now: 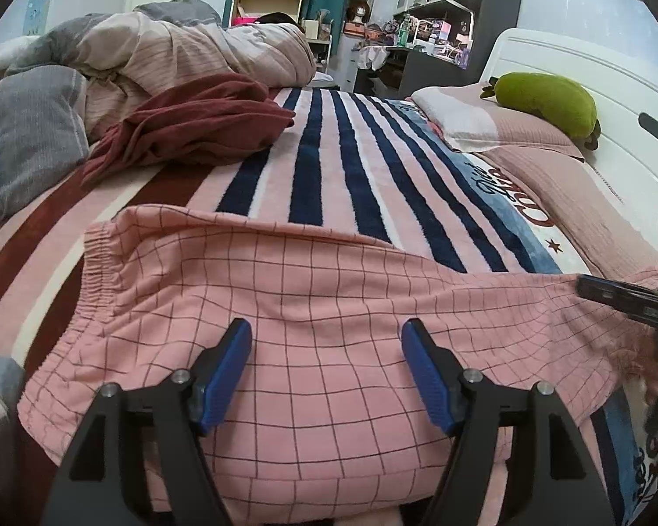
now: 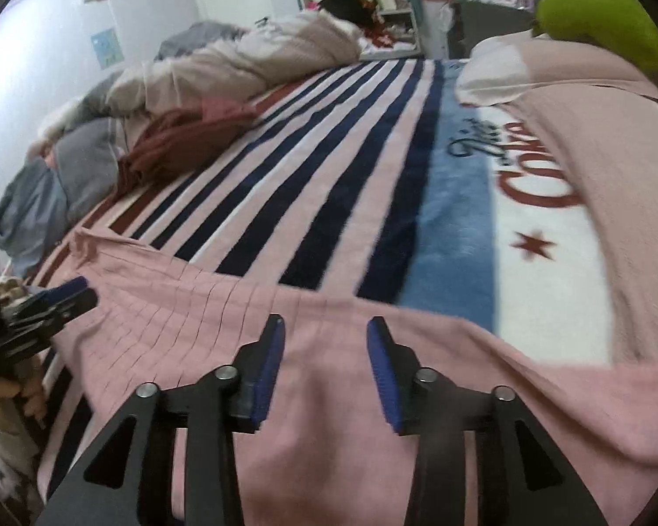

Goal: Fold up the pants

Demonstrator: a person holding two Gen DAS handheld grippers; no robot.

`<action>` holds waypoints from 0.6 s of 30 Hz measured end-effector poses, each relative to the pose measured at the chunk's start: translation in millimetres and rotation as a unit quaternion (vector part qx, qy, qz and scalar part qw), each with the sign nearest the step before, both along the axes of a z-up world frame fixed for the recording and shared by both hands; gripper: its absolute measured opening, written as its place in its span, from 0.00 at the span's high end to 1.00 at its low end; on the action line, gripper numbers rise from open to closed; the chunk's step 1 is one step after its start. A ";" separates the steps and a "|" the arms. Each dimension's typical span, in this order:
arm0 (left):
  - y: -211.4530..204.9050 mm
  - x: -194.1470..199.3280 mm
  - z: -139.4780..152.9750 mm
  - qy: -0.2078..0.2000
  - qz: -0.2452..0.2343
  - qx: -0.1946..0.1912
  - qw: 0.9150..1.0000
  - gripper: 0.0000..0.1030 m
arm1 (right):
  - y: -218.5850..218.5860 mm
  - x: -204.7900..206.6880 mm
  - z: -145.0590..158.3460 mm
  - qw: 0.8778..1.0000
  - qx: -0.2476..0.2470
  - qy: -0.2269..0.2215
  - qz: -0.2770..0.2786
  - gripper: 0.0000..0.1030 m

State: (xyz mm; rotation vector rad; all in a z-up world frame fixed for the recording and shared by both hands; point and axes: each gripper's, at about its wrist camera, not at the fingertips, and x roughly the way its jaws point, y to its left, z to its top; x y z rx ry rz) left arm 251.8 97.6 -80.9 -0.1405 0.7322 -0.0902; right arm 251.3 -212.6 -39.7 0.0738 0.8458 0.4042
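Observation:
Pink pants (image 1: 329, 289) with a thin dark grid lie spread across the near part of the striped bed blanket (image 1: 329, 153). Their elastic waistband (image 1: 94, 258) is at the left. My left gripper (image 1: 327, 333) hovers over the middle of the cloth, open, with nothing between its blue pads. The right gripper's black tip (image 1: 614, 298) shows at the right edge over the leg end. In the right wrist view the pants (image 2: 329, 394) fill the foreground. My right gripper (image 2: 327, 322) stands open above them, with no cloth pinched. The left gripper (image 2: 61, 300) shows at the far left.
A crumpled maroon garment (image 1: 188, 127) and a heaped duvet (image 1: 175, 52) lie at the back left of the bed. A pillow (image 1: 482, 122) with a green plush toy (image 1: 548, 101) sits by the white headboard (image 1: 592, 70). Cluttered shelves (image 1: 443, 0) stand beyond the bed.

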 end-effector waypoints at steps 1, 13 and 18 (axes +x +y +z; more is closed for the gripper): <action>-0.8 -0.1 0.3 0.000 -0.002 -0.001 1.000 0.35 | -7.3 -9.2 4.3 1.000 0.000 -0.001 -0.010 0.64; -16.0 -1.3 -2.2 0.002 -0.021 0.014 1.000 0.34 | -80.9 -75.1 4.5 0.997 -0.027 0.022 -0.071 0.55; -15.1 -0.6 -4.1 0.008 -0.021 0.013 1.000 0.34 | -91.2 -60.5 -11.0 0.996 -0.039 0.038 -0.076 0.72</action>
